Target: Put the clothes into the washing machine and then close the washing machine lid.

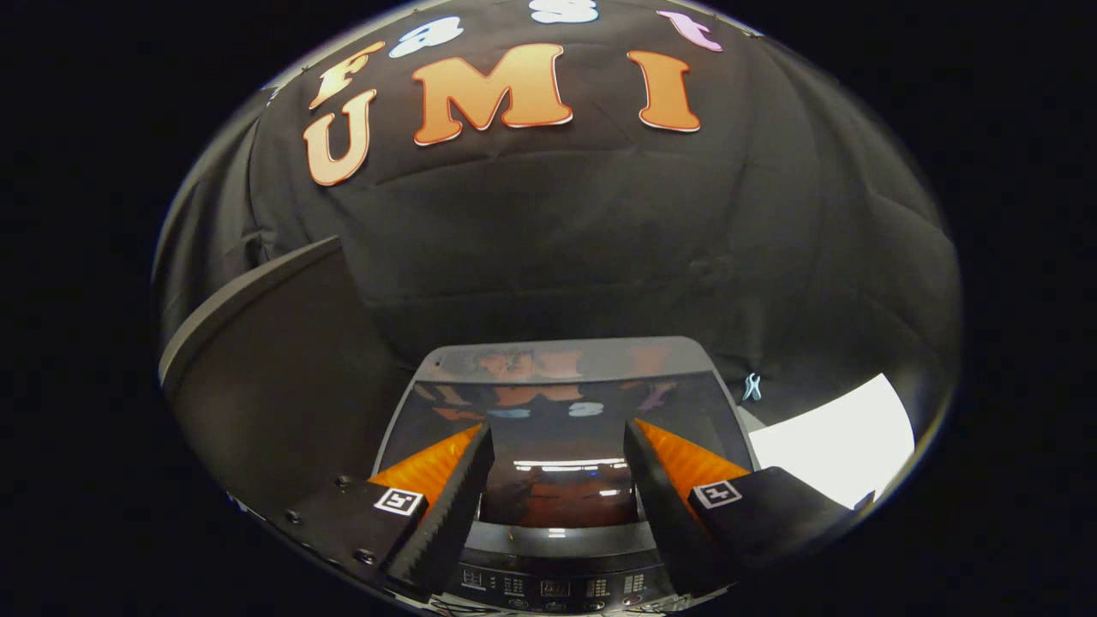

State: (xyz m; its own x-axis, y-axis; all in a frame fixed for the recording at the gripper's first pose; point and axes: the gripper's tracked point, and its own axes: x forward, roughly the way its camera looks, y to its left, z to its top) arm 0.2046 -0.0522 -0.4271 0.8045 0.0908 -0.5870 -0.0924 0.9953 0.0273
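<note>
The washing machine (561, 514) sits just ahead of the gripper (557, 441), its glossy lid (561, 403) down, contents hidden; fingers apart, holding nothing, over the lid.

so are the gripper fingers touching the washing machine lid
Cannot tell. In the gripper view the open gripper sits over the shut glass washing machine lid, fingers overlapping it with nothing between them; no contact or gap shows plainly.

lid (566, 428): glossy, glass-like; wall (600, 223): matt cloth; fingers (454, 497): ridged
</note>
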